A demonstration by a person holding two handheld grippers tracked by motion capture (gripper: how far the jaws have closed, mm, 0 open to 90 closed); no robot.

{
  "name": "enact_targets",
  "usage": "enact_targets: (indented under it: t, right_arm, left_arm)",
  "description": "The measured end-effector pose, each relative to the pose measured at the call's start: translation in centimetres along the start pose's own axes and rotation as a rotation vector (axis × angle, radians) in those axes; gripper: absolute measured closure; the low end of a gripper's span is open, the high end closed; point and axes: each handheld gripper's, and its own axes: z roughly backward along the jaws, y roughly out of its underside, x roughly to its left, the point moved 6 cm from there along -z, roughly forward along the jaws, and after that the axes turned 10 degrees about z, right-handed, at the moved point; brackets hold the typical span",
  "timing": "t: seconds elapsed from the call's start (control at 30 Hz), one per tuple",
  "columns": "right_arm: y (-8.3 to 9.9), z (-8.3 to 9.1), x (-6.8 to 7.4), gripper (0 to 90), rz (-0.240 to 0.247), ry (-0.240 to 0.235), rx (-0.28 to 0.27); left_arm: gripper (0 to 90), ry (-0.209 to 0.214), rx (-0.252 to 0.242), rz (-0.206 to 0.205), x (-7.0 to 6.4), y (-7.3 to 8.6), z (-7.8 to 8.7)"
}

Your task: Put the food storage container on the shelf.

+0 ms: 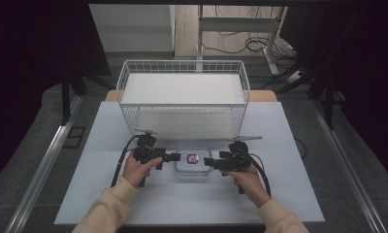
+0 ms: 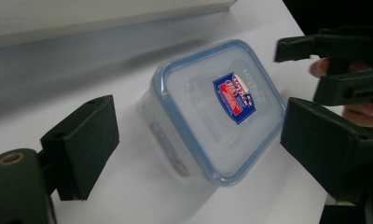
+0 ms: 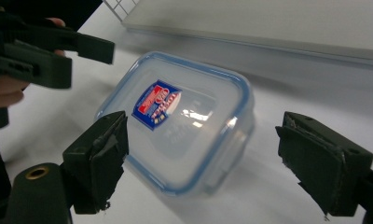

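Both tongs gape wide, left gripper (image 1: 174,157) and right gripper (image 1: 207,161) flanking the lidded box (image 1: 192,161) lying squarely between them.

A clear plastic food container (image 1: 193,161) with a blue-rimmed lid and a red-and-blue label sits closed and upright on the white bench (image 1: 109,194), near its middle.

A white wire basket (image 1: 182,68) stands at the far side of the pale counter (image 1: 299,194), with a white board (image 1: 182,88) lying flat inside it. Beyond the counter, a white metal frame (image 1: 235,24) stands on the floor among loose dark cables (image 1: 255,44).
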Motion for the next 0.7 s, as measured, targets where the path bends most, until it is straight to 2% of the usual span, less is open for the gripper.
enact_targets:
  t: [0.07, 0.17, 0.23, 0.3, 0.43, 0.6, 0.7]
  right_arm:
    - [0.1, -0.7, 0.0, 16.2, -0.010, -0.011, 0.013]
    - [0.4, -1.6, 0.0, 16.2, -0.020, -0.018, 0.034]
    - [0.7, -2.0, 0.0, 16.0, -0.031, -0.024, 0.045]
    - [0.9, -2.4, -0.1, 15.9, -0.042, -0.034, 0.055]
    - [1.2, -2.8, -0.1, 15.0, -0.057, -0.041, 0.065]
    - [1.3, -3.5, -0.2, 15.1, -0.090, -0.060, 0.065]
    - [1.3, -3.6, -0.2, 16.3, -0.098, -0.074, 0.060]
  left_arm:
    - [11.5, 0.016, 0.013, 0.019, 0.1, 0.1, -0.5]
    - [12.5, 0.025, 0.027, 0.026, 0.3, 0.4, -0.9]
    - [12.7, 0.053, 0.034, 0.052, 0.4, 0.6, -1.3]
    - [13.0, 0.059, 0.041, 0.074, 0.6, 0.8, -1.7]
    - [14.1, 0.072, 0.054, 0.077, 0.7, 1.1, -2.2]
    - [16.2, 0.115, 0.067, 0.121, 1.0, 1.4, -2.8]
    - [18.9, 0.121, 0.077, 0.123, 1.0, 1.6, -2.9]
